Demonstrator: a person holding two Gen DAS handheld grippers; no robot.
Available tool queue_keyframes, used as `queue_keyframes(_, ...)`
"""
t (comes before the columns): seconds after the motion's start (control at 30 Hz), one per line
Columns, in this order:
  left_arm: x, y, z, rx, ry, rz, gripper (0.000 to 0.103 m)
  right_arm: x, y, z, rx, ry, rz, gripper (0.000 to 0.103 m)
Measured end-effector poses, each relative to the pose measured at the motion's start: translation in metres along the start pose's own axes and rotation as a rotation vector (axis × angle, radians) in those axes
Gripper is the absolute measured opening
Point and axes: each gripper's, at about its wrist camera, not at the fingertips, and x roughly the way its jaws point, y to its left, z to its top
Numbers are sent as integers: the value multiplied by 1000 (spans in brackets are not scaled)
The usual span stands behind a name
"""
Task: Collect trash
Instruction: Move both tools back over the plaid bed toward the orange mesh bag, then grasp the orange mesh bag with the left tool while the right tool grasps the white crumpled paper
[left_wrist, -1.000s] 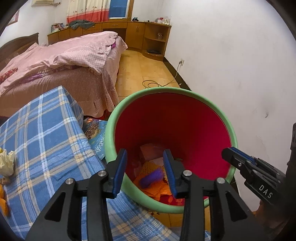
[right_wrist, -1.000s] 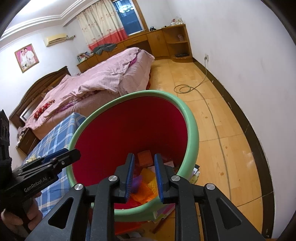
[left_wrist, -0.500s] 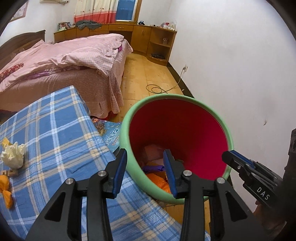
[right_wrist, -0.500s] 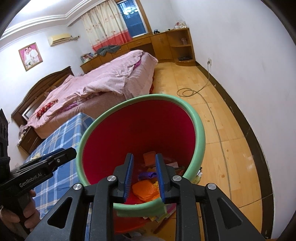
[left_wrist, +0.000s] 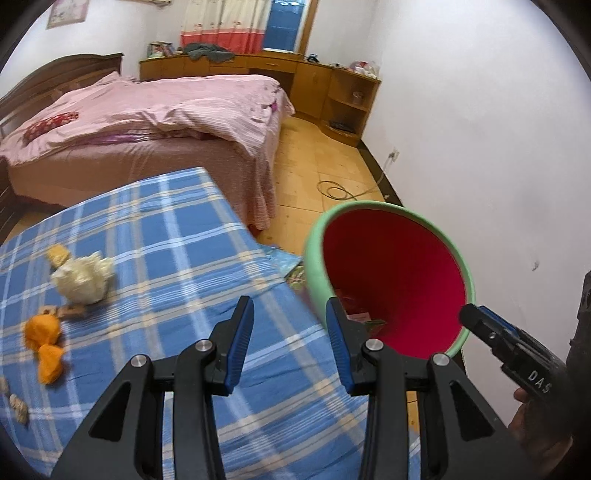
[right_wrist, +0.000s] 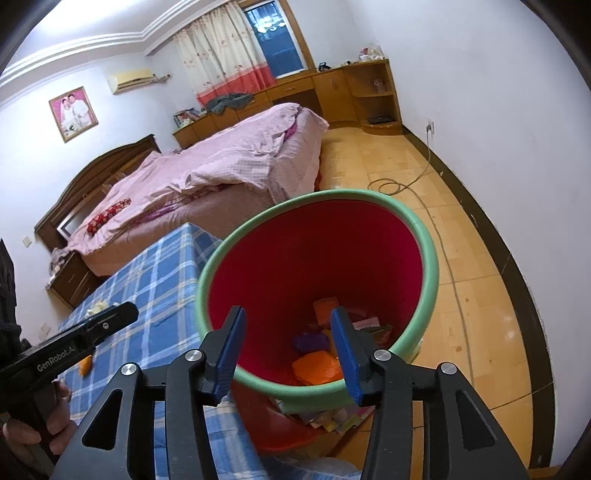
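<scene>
Trash bin, red inside with a green rim, stands on the floor directly ahead of the right gripper, beside the blue plaid counter. Orange wrappers and a purple scrap lie at its bottom, below that gripper's tips. The right gripper's jaws have just been opening and now stand apart with nothing between them. The left gripper hangs over the counter's edge, jaws partly apart and empty, with the bin ahead to its right. Ahead to its left on the counter lie a crumpled pale wad and orange peel pieces. A pink bed is far beyond both.
</scene>
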Motion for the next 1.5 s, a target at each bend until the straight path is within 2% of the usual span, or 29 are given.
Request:
queue_keyframes(0.23,-18,39,-10,-66,-14,54,40,-3,17,-8,5,5,26,56)
queue_keyframes(0.37,-26,65,-14,-105,-23,94,40,-3,25,-12,7,12,34,64)
queue_keyframes(0.6,-38,114,-18,-165,-36,180,40,2,39,-18,-2,31,33,65)
queue_keyframes(0.7,-41,135,-21,-187,-37,204,40,5,44,-20,-5,38,29,69)
queue_keyframes(0.77,-41,147,-23,-198,-35,234,42,8,47,-21,-6,47,30,69)
queue_keyframes(0.93,-35,173,-28,-229,-12,297,56,15,54,-25,-17,70,30,69)
queue_keyframes(1.17,-16,203,-35,-257,31,367,59,24,63,-29,-36,97,27,69)
queue_keyframes(1.4,-3,223,-40,-303,69,358,58,31,71,-30,-57,115,23,69)
queue_keyframes(1.5,-3,225,-42,-310,55,361,58,34,76,-30,-66,124,29,70)
